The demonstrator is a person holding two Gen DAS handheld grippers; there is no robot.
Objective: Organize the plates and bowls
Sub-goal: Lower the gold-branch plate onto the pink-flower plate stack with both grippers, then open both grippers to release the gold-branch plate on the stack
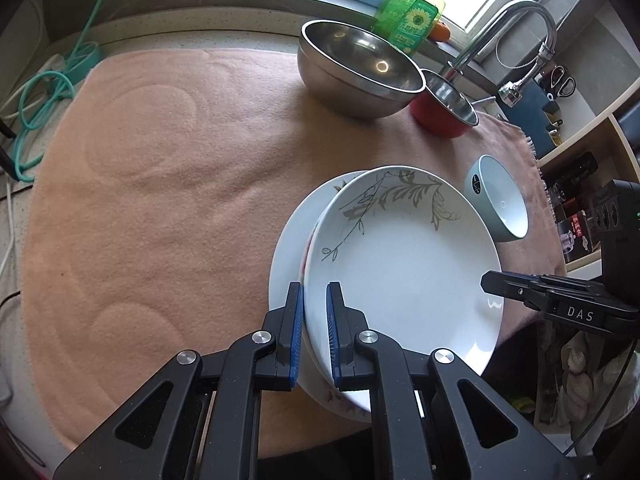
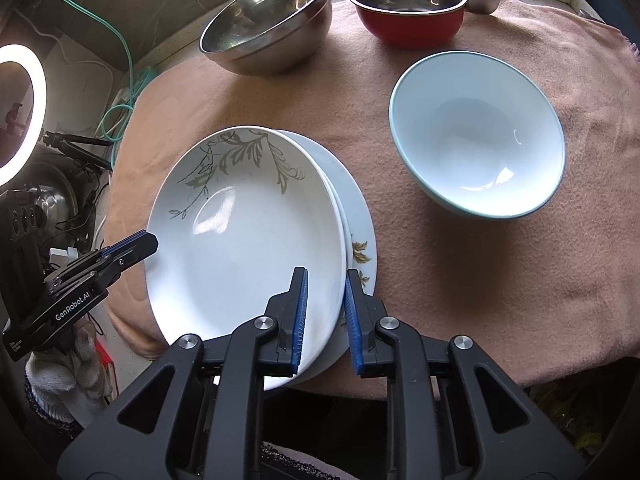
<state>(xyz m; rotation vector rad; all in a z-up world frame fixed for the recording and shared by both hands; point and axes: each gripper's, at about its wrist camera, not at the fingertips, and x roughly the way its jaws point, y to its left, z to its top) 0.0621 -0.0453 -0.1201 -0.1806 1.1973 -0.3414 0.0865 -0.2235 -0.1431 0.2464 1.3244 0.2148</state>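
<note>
Stacking stage: the leaf-patterned plate [image 2: 244, 232] lies on top of the lower plate [image 2: 360, 216], offset toward the left gripper's side, so the stack is not yet centred.
Support: both plates rest on the pink cloth [image 1: 160, 160] near its front edge.
Left gripper [image 1: 316, 300]: jaws clamped on the near-left rim of the leaf-patterned plate, blue pads pressed against both faces of the rim.
Right gripper [image 2: 326, 292]: jaws slightly apart and straddling the near-right rim of the same plate; a thin gap shows at the outer pad, so the grip reads as released.
Key relation: the plate spans the space between the two grippers, its rim running through both sets of jaws; the left one alone holds it.
Judged next move: the right gripper must draw back toward the camera, along its own fingers, to clear the rim without dragging the plate.
Other dishes: the blue-rimmed bowl [image 2: 478, 136] sits just right of the stack, nearer the right gripper; the steel bowl [image 2: 268, 24] and red pot [image 2: 408, 8] stand at the far edge.
Risk: the overhanging front rim may tip when freed.
</note>
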